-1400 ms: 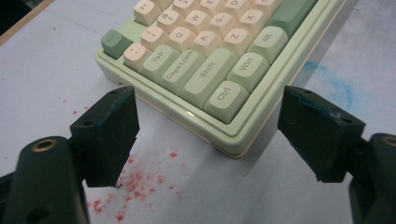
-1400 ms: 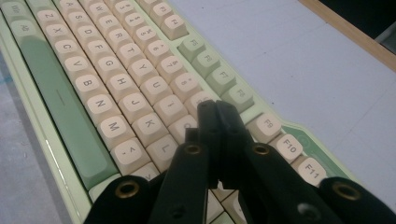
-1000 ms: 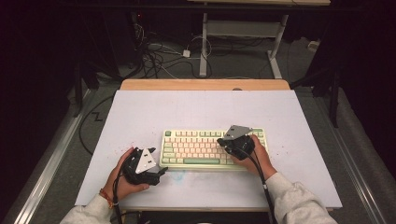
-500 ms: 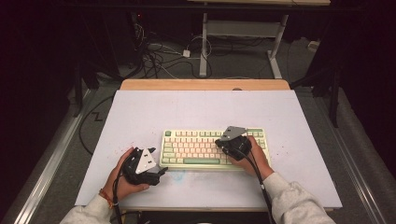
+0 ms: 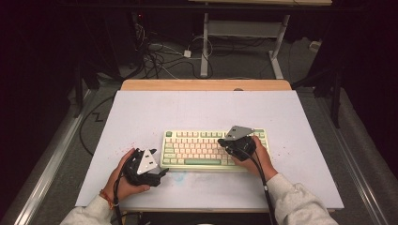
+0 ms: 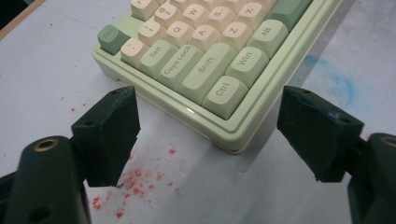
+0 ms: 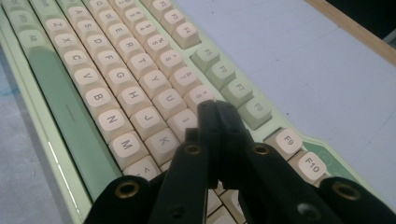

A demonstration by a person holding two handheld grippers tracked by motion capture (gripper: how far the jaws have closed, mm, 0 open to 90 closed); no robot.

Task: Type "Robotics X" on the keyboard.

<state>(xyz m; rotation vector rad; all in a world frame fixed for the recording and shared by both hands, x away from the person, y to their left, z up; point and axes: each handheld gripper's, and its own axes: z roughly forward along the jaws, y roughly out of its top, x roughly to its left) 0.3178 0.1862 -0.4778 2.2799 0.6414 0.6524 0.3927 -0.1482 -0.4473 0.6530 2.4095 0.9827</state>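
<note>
Right gripper [image 5: 224, 141] sits over the right half of the keyboard [image 5: 197, 150], jaws pressed together with nothing between them; in the right gripper view the joined tips [image 7: 215, 112] hang above the cream letter keys near the U and J rows, just beside the green function keys; whether they touch a key cannot be told

Left gripper [image 5: 162, 172] rests low on the surface [image 5: 187, 112] at the keyboard's front left corner, jaws spread wide apart and holding nothing. Left gripper view: the corner of the keyboard [image 6: 233, 135] with the Ctrl key [image 6: 223, 91] lies between the two black jaws and a little ahead of them, no pad touching it

Keyboard: pale green case, cream and green keys, long green space bar [image 7: 70, 121], lying flat, square to the front edge, in the near middle of the white surface

Red specks [image 6: 130, 179] scattered on the surface by the left gripper; a faint blue smear [image 6: 336, 84] in front of the keyboard

Beyond the surface's wooden far edge [image 5: 206, 85], cables [image 5: 159, 56] lie on the floor
</note>
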